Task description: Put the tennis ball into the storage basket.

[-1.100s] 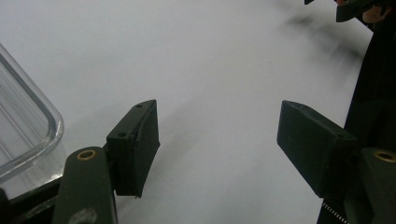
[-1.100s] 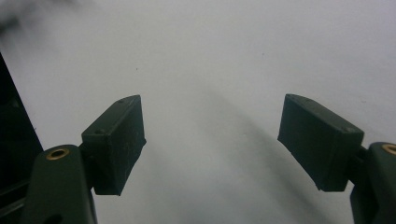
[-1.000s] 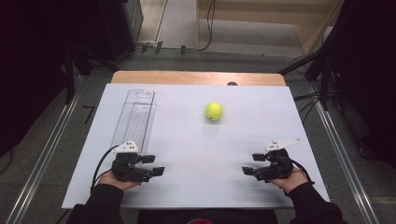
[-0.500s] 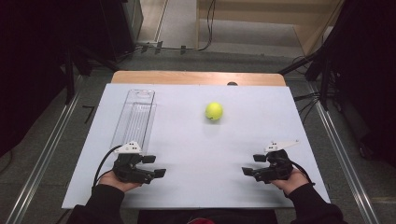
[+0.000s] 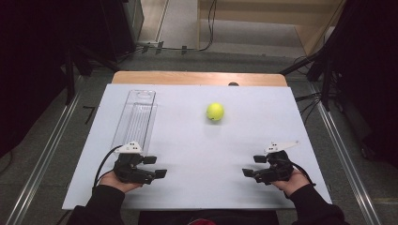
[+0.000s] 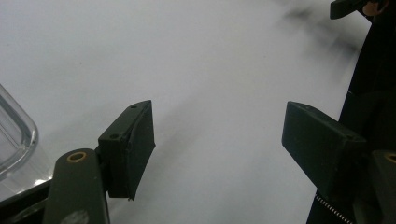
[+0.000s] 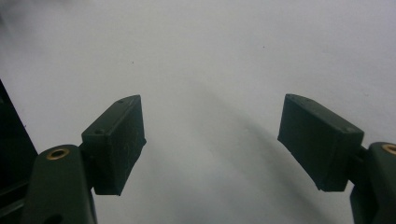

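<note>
A yellow-green tennis ball (image 5: 215,111) rests on the white tabletop (image 5: 197,154), right of centre and toward the far side. A long clear plastic container (image 5: 136,119) lies lengthwise at the left; its rounded corner (image 6: 14,135) appears in the left gripper view. My left gripper (image 5: 156,167) sits near the front left edge, just below the container, jaws apart with nothing between them (image 6: 217,126). My right gripper (image 5: 253,165) sits near the front right, also open and holding nothing (image 7: 212,121). Both point inward toward each other, well short of the ball.
A wooden strip (image 5: 197,78) borders the table's far edge. Metal rails (image 5: 51,150) run along both sides on the floor, with cables (image 5: 309,101) at the far right. Bare white surface lies between the grippers and around the ball.
</note>
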Demonstrator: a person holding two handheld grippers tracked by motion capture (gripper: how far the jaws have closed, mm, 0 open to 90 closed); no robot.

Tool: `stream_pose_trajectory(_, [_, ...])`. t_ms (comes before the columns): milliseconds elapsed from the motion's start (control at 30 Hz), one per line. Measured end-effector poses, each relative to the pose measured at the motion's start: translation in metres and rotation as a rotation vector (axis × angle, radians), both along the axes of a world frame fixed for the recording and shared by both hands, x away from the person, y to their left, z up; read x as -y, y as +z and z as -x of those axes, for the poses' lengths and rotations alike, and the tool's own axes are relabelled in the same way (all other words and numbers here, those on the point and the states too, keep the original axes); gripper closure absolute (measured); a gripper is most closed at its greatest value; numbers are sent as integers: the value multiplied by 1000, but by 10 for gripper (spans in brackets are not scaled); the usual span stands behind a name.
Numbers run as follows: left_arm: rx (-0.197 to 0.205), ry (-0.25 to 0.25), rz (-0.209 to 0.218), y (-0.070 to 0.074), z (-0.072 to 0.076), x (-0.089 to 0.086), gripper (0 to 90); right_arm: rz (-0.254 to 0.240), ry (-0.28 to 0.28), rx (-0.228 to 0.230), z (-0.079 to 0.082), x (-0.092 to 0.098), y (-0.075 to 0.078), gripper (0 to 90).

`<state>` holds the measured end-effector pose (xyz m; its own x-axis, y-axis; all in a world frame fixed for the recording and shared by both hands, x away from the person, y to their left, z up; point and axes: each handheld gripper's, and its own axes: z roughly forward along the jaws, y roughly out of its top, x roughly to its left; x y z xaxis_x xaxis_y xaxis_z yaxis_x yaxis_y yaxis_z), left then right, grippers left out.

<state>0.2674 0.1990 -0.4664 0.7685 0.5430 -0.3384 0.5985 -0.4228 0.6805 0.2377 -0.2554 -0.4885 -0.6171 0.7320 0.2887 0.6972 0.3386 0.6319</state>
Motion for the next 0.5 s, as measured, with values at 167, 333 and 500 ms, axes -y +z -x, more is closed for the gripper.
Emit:
stream_pose_trajectory(167, [-3, -1, 0, 0, 0, 0, 264, 0, 0, 2, 1, 0, 1, 206])
stream_pose_trajectory(333, [-6, 6, 2, 0, 0, 0, 264, -1, -5, 0, 1, 0, 1, 206])
stream_pose_trajectory(500, [-12, 8, 8, 0, -1, 0, 264, -1, -5, 0, 1, 1, 1, 206])
